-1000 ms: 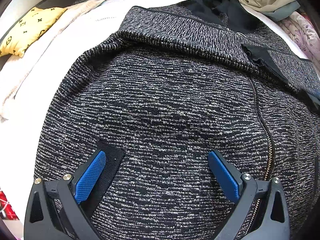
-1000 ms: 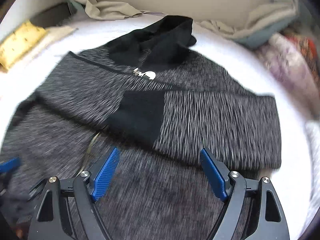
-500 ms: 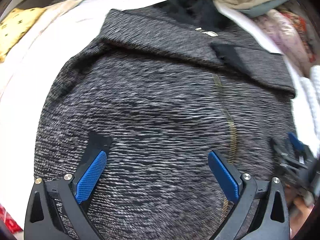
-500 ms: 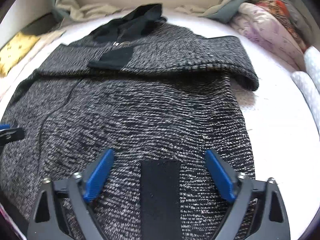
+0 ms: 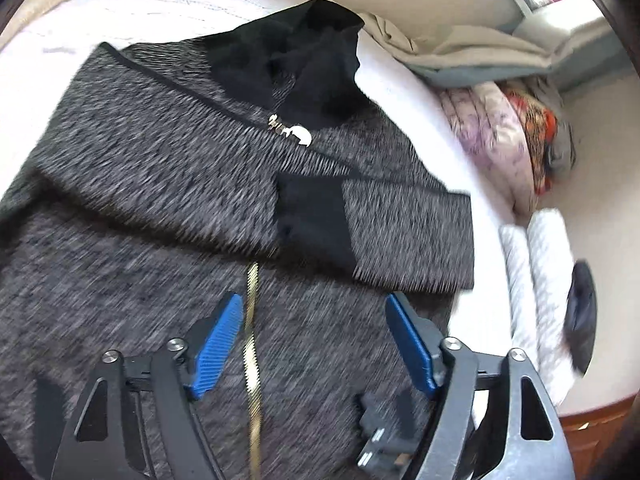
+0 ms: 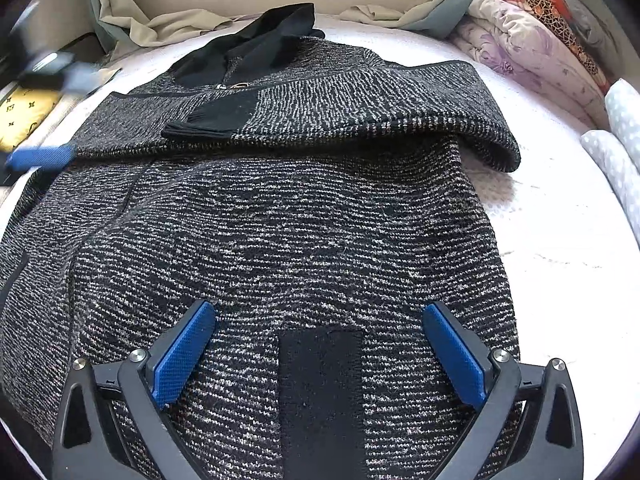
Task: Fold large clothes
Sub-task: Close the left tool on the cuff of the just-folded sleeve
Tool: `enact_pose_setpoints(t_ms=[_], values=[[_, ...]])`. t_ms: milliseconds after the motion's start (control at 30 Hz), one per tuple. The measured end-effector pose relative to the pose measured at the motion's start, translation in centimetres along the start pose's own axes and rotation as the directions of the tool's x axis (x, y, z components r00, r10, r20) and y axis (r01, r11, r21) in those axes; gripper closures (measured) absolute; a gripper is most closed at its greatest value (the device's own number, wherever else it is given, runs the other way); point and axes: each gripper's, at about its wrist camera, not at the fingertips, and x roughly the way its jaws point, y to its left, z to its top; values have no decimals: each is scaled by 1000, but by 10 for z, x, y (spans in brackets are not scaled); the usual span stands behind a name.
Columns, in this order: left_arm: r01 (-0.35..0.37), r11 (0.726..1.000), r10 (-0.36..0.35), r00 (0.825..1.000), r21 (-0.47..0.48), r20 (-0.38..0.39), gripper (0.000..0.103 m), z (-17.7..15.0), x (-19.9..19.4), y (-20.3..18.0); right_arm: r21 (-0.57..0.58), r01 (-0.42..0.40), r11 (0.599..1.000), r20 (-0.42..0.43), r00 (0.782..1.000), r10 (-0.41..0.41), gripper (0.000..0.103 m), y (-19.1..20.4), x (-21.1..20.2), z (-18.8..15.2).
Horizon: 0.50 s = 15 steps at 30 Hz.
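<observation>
A grey-black knit hooded jacket [image 6: 304,216] lies flat on the white bed [image 6: 560,248], front up. Its black hood [image 5: 308,60] is at the far end, and both sleeves [image 5: 404,232] are folded across the chest. My left gripper [image 5: 316,340] hovers over the lower front beside the gold zipper [image 5: 252,320]. Its jaws are closing, with only flat fabric below them. My right gripper [image 6: 320,344] sits low over the hem, its jaws opening wide on either side of a black patch [image 6: 320,384] without gripping it. The left gripper's blue finger [image 6: 40,156] shows blurred at the jacket's left edge.
Folded floral quilts [image 6: 532,48] and white dotted rolls [image 6: 616,152] line the bed's right side. Beige and grey cloth [image 6: 160,28] is bunched along the back wall. A yellow patterned pillow [image 6: 24,116] lies at the left. A wooden edge [image 5: 592,424] shows at the lower right.
The left gripper swung right from the left pocket to the zipper, and its jaws narrowed. The right gripper dropped towards the hem over the black patch and widened.
</observation>
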Motion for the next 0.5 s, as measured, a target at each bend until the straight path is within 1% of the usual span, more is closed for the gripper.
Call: enact_pose_setpoints(t_ms=[100,200,233,267,367,400,500], values=[[14,999,-13,1000,-53,9,31,13,20,-1,2,-7,1000,1,1000,7,0,-2,-2,-2],[-8,995,9,1000,-99,13,33,22,38,8,2,-10,1000,4,1000,10,0,-2,-2,-3],[-13,993,14,1000,-114,11,36,25,44,13,1,-9,1000,4,1000,9,0,-2,-2,-3],[-11,991,12,1000,-132,8,40,27,49,17,0,-7,1000,4,1000,7,0,-2,-2,-4],[-2,985,-2,1000,-170,-25,46,30,67,25,0,0,1000,3,1000,0,0,0,-2,-4],[-2,983,-3,1000,-181,-26,46,30,71,26,2,1,1000,3,1000,-1,0,0,-2,-4],[29,978,-35,999,-205,-23,46,30,76,29,6,4,1000,2,1000,-4,0,1,-2,-3]])
